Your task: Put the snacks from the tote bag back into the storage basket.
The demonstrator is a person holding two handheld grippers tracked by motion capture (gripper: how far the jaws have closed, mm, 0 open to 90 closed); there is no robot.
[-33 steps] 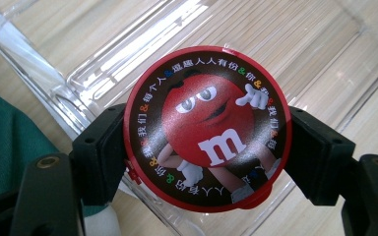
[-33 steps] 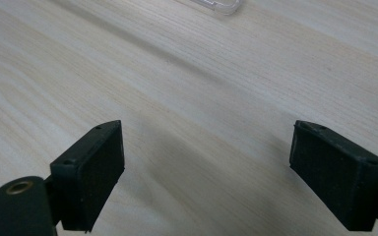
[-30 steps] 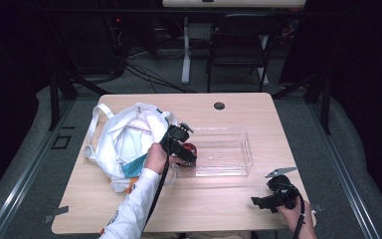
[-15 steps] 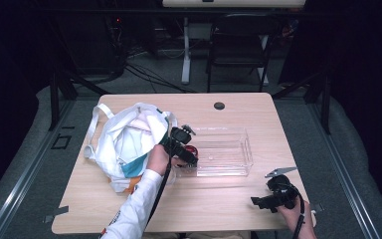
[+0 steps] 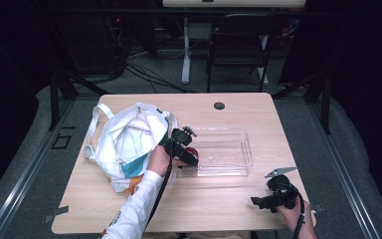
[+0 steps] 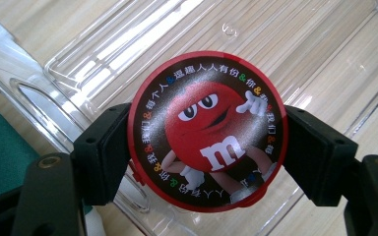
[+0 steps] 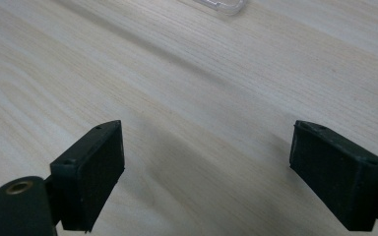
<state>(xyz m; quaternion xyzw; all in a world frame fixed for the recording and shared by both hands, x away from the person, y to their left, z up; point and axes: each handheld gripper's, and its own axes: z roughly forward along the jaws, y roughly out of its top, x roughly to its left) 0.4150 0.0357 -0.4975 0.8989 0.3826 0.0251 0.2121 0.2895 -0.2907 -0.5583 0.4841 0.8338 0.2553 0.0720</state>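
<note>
Left gripper (image 6: 206, 147) pinching my red round candy tin (image 6: 207, 132) over clear tray (image 6: 295, 44), right gripper (image 7: 206, 167) spread wide above bare table (image 7: 187, 73).

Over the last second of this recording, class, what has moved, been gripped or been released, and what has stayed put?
Little has visibly changed. The left tool stays shut on the round red candy tin, held over the near left end of the clear plastic tray, having edged only slightly towards it. The right tool stays open above bare table. The white bag has not moved.
</note>
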